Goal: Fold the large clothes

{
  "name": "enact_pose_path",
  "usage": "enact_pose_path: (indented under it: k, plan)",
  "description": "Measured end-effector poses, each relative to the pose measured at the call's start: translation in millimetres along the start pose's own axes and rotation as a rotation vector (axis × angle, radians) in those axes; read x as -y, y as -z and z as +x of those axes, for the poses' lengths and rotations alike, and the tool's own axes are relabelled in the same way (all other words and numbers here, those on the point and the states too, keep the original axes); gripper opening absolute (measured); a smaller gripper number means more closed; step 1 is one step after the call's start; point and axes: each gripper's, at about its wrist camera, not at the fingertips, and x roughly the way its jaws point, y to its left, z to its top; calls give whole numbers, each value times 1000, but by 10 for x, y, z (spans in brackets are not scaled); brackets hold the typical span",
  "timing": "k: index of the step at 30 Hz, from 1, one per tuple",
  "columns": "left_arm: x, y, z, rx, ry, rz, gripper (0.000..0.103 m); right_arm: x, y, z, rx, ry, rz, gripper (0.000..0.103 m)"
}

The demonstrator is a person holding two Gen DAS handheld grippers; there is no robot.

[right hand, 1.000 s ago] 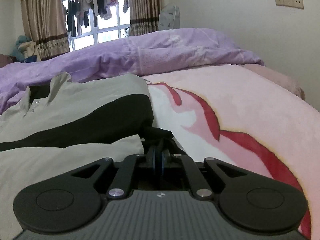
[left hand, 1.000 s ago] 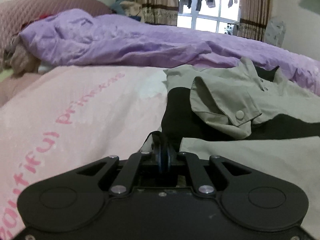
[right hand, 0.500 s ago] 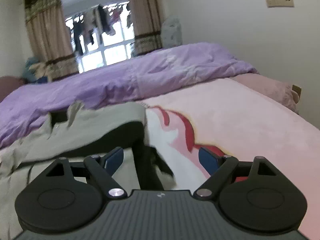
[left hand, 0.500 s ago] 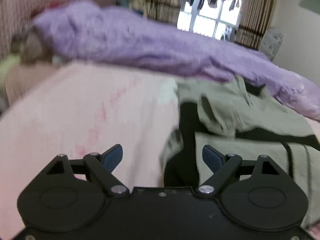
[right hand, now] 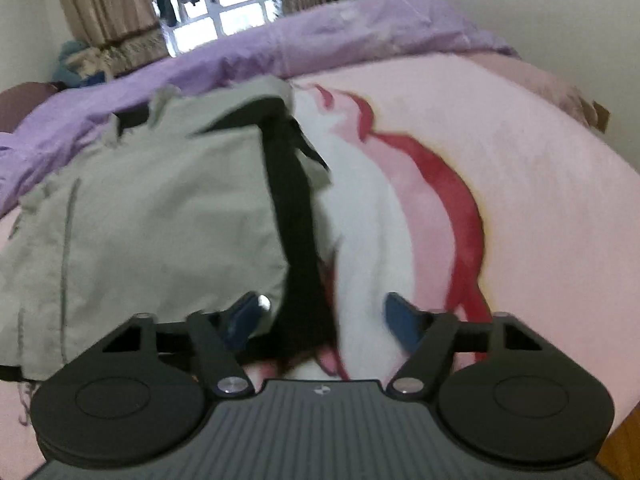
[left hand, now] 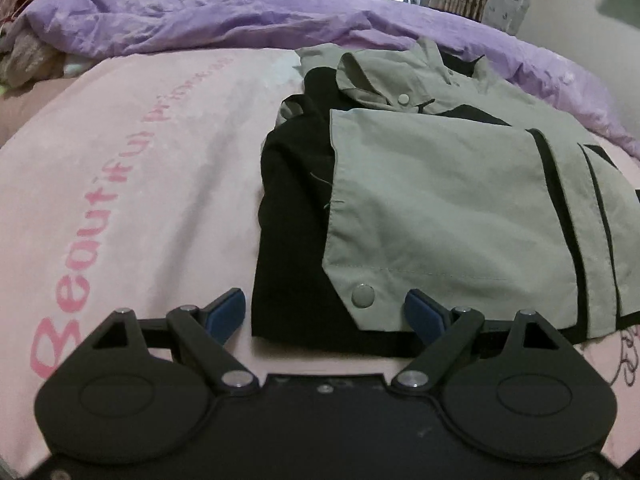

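Note:
A grey-green jacket (left hand: 440,200) with black panels lies folded on the pink blanket (left hand: 140,160), a snap button (left hand: 362,295) at its near corner. My left gripper (left hand: 326,308) hovers open at the jacket's near-left corner, which lies between the blue pads (left hand: 228,312) without touching them. In the right wrist view the same jacket (right hand: 160,220) fills the left half. Its black edge strip (right hand: 296,220) runs down between the jaws of my right gripper (right hand: 324,318). Those jaws are closing but stand wide, and the pads do not press on the cloth.
A rumpled purple duvet (left hand: 200,12) lies across the far side of the bed (right hand: 360,28). Behind it is a curtained window (right hand: 224,20) hung with clothes. Pillows (left hand: 24,56) are piled at far left. A wooden bed edge (right hand: 624,440) shows at lower right.
Both grippers were shut on the jacket's edge and have opened and let go. Both drew back toward the near side, and the jacket's lower part now lies folded over itself.

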Motion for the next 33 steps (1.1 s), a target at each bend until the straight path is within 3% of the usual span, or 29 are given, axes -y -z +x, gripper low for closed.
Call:
enact_pose_path:
  k: [7, 11, 12, 13, 15, 21, 24, 26, 29, 31, 33]
  plan:
    - [36, -97, 30, 9, 53, -4, 89, -53, -8, 5, -26, -57, -33, 81]
    - [105, -135, 102, 2, 35, 34, 89, -146, 13, -1, -20, -75, -80, 81]
    - [105, -142, 124, -4, 35, 36, 89, -153, 8, -2, -20, -77, -80, 75]
    - [103, -149, 127, -5, 38, 32, 89, -154, -6, -24, -13, -87, -70, 61]
    - [106, -175, 104, -6, 42, 27, 89, -164, -57, -75, -22, -134, -36, 60]
    - [140, -181, 173, -9, 42, 54, 90, -357, -97, 89, -61, -50, -89, 74]
    - [108, -201, 212, -1, 63, 42, 92, -290, -82, 196, -17, -120, -48, 96]
    - [92, -175, 258, 33, 76, 60, 99, -286, -92, 226, -7, -130, -33, 96]
    - [153, -149, 264, 37, 55, 92, 99, -345, -99, 195, -16, -93, -29, 81]
    - [176, -160, 242, 8, 56, 97, 99, -363, -87, 152, -10, -63, -42, 48]
    - [159, -142, 211, -12, 70, 94, 99, -283, -85, 84, 1, -76, -28, 33]
